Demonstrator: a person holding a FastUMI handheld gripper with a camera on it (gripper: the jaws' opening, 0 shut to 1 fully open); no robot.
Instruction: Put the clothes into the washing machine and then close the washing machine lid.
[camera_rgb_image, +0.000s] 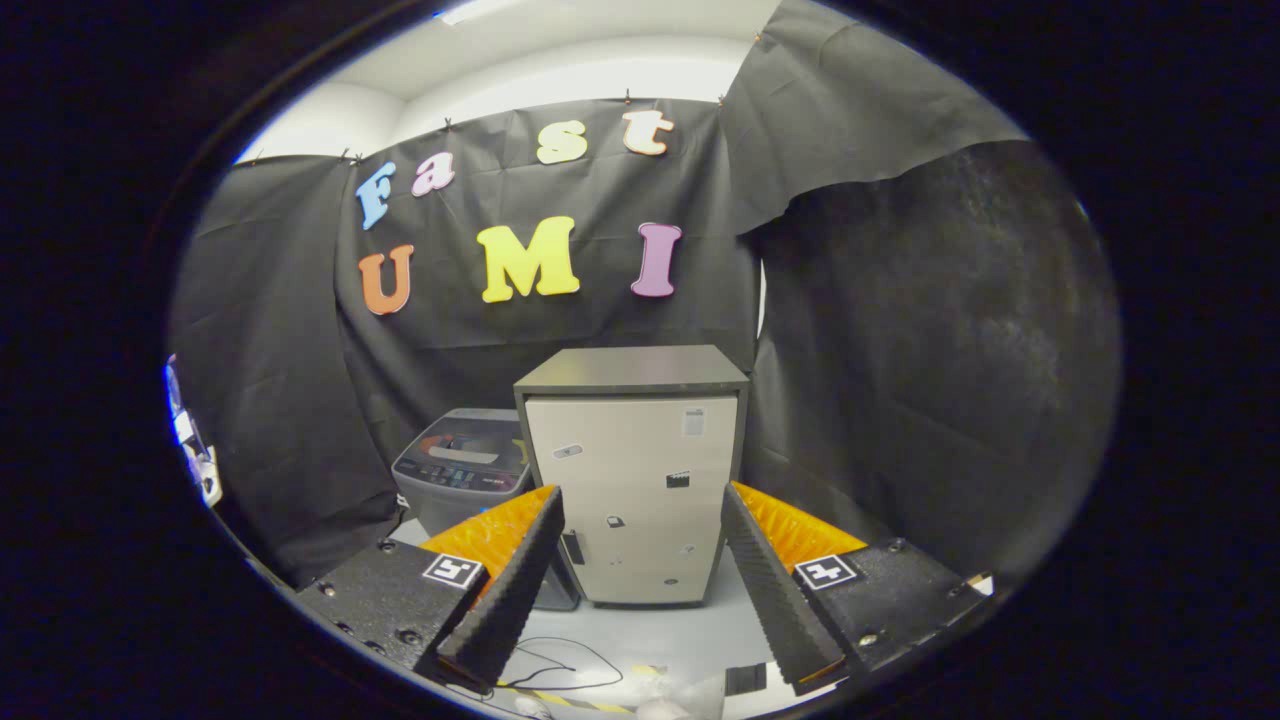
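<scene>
I am holding my claw (640, 560) with its two fingers spread wide, nothing between them and nothing touching either one. Straight ahead at twelve o'clock, beyond the fingertips, a tall cabinet (632, 480) is standing on the pale floor (650, 630) — a beige front door dotted with a few small stickers, a dark flat top, and a dark handle low on its left edge. The washing machine (465, 470) is sitting at about eleven o'clock from my fingers, just beside the cabinet's left wall and partly tucked behind it; I am seeing its grey body and the dark lid and control panel on top, and the lid is looking closed from here. My left finger is overlapping the machine's lower corner in the view, though it is well apart from it in depth. A thin dark cable (560, 665) is looping across the floor between my fingers, down at six o'clock, and a strip of yellow-and-black tape (565, 698) is lying just below it. The clothes — I cannot tell where they are.
</scene>
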